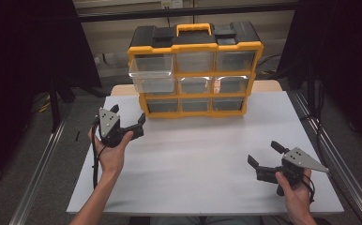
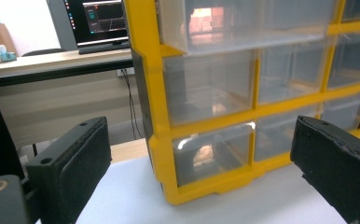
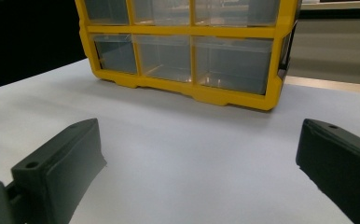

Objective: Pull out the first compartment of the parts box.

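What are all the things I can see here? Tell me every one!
drawer cabinet: one, yellow frame with black top and clear drawers, far middle of the table.
pulled-out drawer: one, clear, top left of the cabinet, sticking forward.
table: one, white, under everything.
monitor: one, dark screen, on a desk behind, left gripper view.
left gripper: one, black, jaws open, near the cabinet's lower left corner.
right gripper: one, black, jaws open, near right of the table.
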Demonstrator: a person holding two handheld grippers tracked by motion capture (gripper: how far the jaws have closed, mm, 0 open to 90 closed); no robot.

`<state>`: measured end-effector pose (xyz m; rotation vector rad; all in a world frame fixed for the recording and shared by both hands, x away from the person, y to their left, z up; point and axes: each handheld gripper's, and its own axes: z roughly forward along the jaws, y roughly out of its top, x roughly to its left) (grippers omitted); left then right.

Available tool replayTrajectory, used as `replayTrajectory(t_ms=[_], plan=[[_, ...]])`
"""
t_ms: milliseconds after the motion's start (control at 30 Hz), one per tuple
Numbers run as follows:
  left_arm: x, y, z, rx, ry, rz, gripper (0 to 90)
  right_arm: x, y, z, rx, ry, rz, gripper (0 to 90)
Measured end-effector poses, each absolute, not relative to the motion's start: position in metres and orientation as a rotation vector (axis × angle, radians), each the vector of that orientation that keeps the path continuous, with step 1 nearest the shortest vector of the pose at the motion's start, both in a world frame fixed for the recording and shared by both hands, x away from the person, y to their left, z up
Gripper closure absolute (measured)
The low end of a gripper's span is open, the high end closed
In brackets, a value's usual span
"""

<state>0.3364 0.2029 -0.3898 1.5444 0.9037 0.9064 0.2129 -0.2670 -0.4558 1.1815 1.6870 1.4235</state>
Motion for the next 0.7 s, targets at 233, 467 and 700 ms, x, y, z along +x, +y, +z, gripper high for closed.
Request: replayTrajectory(t_ms=[233, 467, 700], plan=[[0.323, 0.213, -0.411, 1.559, 0.912, 0.852, 4.8, 0.213, -0.268, -0.456, 1.185, 1.684, 1.427, 0.1], [0.306, 0.224, -0.426, 1.580, 0.927, 0.811, 6.4, 0.213, -0.268, -0.456, 1.186, 1.685, 1.423, 0.3], [0.282, 0.239, -0.434, 1.578, 0.925, 0.773, 7.7, 0.213, -0.267, -0.455, 1.180, 1.680, 1.423, 0.4]])
